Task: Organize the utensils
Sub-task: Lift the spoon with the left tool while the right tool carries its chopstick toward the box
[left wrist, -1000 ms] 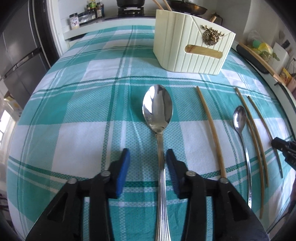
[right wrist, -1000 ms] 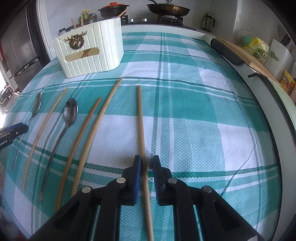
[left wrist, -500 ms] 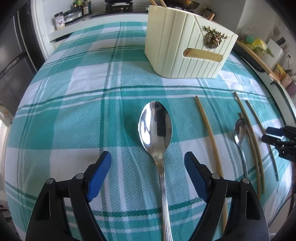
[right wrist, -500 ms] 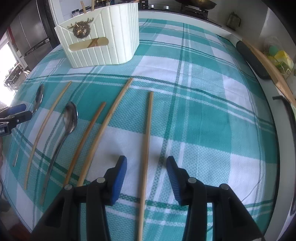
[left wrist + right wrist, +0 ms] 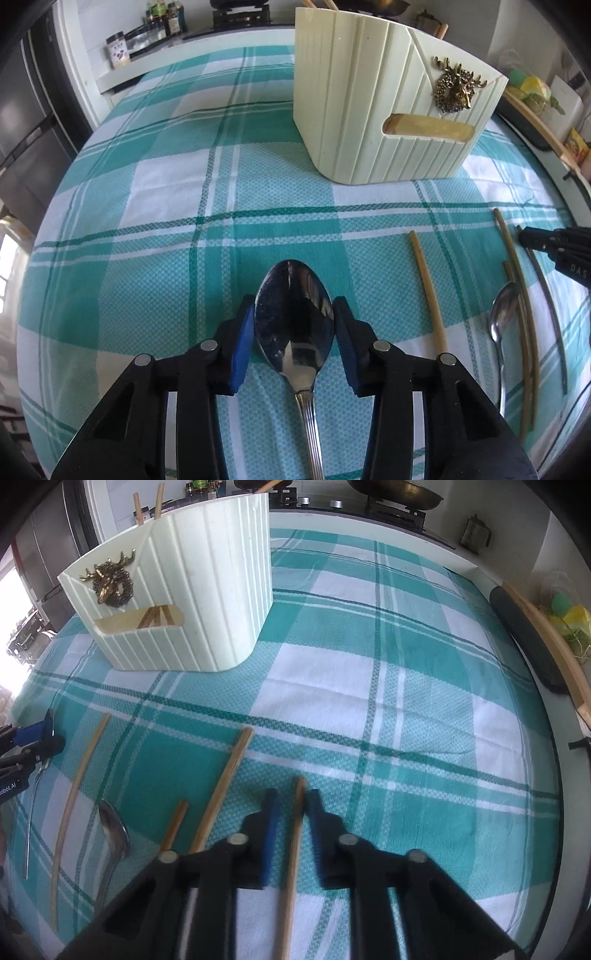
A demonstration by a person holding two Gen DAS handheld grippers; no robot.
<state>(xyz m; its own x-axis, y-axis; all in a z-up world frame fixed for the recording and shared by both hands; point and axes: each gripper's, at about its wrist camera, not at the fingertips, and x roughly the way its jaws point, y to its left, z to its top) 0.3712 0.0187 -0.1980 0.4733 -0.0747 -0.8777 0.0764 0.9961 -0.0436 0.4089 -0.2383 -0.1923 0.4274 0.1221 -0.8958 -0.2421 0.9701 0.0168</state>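
Lying bowl-up on the checked tablecloth (image 5: 155,229), the large spoon (image 5: 294,325) sits with its bowl squarely between the blue pads of the left gripper (image 5: 294,317); the jaws have just been closing and now stand narrow, the pads right at the bowl's two edges, though a firm press cannot be told for sure. Its ribbed handle runs back toward the camera between the black fingers

On the other side, the right gripper (image 5: 291,808) has just been closing too, and its pads now pinch a wooden chopstick (image 5: 293,849) near its far end, the stick running back under the gripper body. Just left of it lie a longer chopstick (image 5: 225,786), a short-looking one (image 5: 175,823), a small spoon (image 5: 114,834) and another curved chopstick (image 5: 79,775), all side by side and apart from one another on the cloth

Beyond them stands the cream ribbed utensil holder (image 5: 207,590), upright, with a brass deer-head ornament (image 5: 110,579) on its low front wall. Two wooden sticks (image 5: 147,502) poke up from its rear compartment, and their lower ends show through the slot in the front. Behind the table a stove with a dark pan (image 5: 395,494) is visible
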